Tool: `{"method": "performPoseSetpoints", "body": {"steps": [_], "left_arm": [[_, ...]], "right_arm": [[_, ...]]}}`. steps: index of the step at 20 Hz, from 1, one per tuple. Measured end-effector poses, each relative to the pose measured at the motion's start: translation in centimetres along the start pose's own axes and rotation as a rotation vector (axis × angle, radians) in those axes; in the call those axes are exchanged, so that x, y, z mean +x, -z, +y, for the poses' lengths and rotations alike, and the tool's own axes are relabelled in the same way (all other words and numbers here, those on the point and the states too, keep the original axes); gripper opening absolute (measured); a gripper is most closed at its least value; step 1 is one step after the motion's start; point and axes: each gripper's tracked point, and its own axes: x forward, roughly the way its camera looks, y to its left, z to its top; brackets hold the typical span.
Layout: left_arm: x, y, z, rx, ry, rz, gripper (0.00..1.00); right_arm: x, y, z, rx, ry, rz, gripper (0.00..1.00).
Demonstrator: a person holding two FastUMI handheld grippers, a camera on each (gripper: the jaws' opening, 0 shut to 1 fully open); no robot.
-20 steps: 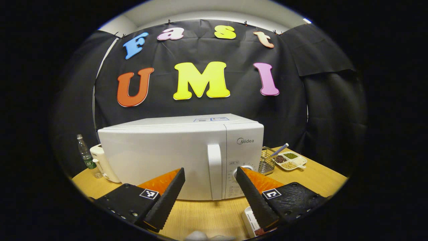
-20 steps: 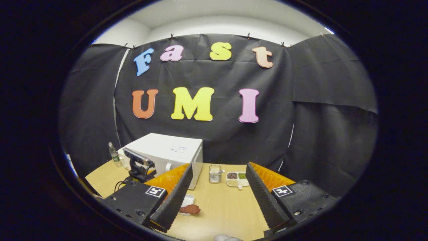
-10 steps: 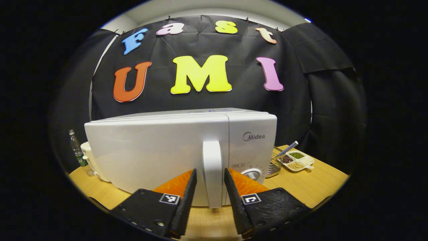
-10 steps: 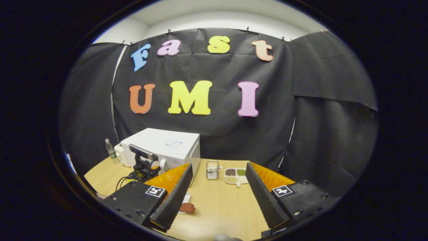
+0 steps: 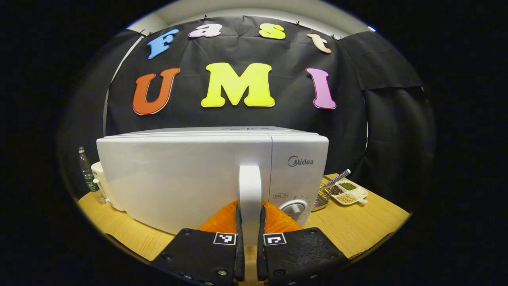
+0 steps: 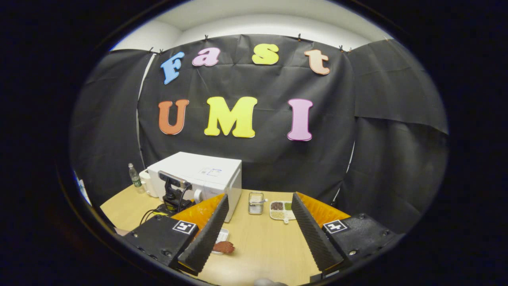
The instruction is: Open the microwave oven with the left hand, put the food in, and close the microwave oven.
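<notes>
Left gripper (image 5: 250, 238) clamps microwave handle (image 5: 250, 194); door closed.

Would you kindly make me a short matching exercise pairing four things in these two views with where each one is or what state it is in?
Things:
1. left gripper
2. right gripper
3. food
4. microwave door

States or places:
A. closed, not yet pulled
B. open, holding nothing, above the table
C. lying on the table in front of the microwave
D. clamped on the door handle

Pairs: 1-D, 2-B, 3-C, 4-A
</notes>
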Motion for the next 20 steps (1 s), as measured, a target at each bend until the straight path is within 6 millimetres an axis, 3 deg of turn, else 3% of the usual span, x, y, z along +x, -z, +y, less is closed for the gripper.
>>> {"method": "performPoseSetpoints", "body": {"steps": [1, 2, 3, 8, 9, 10, 13, 14, 15, 16, 17, 19, 20], "left_arm": [[-0.1, 0.0, 0.0, -0.002, 0.007, 0.003, 0.11], [0.0, 0.1, 0.1, -0.005, 0.015, 0.005, 0.11], [-0.2, 0.0, 0.1, -0.002, 0.019, 0.01, 0.11], [-0.3, 0.3, 0.1, 0.013, 0.028, 0.03, 0.11], [-0.9, 0.5, 0.2, 0.003, 0.025, 0.045, 0.11], [-1.9, 0.6, 0.2, 0.005, 0.023, 0.035, 0.11], [-5.2, 1.1, 0.8, 0.045, 0.038, 0.029, 0.1], [-6.4, 1.4, 1.1, 0.03, 0.044, 0.037, 0.11], [-7.6, 1.7, 1.5, 0.025, 0.047, 0.043, 0.11], [-9.2, 1.8, 2.0, 0.031, 0.044, 0.047, 0.1], [-10.6, 1.9, 2.5, 0.037, 0.036, 0.046, 0.11], [-13.0, 2.3, 3.7, 0.062, 0.028, 0.059, 0.12], [-13.6, 2.7, 4.3, 0.071, 0.02, 0.069, 0.18]], "right_arm": [[0.0, 0.2, 0.1, -0.003, 0.0, 0.007, 1.0], [-0.1, 0.2, 0.3, -0.007, -0.005, 0.01, 0.92], [-0.2, 0.1, 0.6, -0.011, -0.008, 0.008, 1.0], [-0.5, -0.3, 1.3, -0.028, -0.019, -0.005, 1.0], [-0.4, -0.3, 1.5, -0.027, -0.024, -0.004, 0.92], [-0.4, -0.4, 1.6, -0.032, -0.021, -0.004, 1.0], [-0.6, 0.1, 2.9, -0.05, -0.039, -0.005, 1.0], [-0.7, 0.2, 3.4, -0.047, -0.049, -0.007, 0.92], [-0.7, 0.5, 3.8, -0.042, -0.054, -0.006, 1.0], [-0.9, 0.8, 4.6, -0.032, -0.067, -0.004, 0.92], [-1.0, 1.1, 5.3, -0.028, -0.074, -0.004, 1.0], [-1.4, 1.9, 6.2, -0.03, -0.08, 0.003, 1.0], [-1.7, 2.1, 6.7, -0.026, -0.085, 0.003, 1.0]]}}
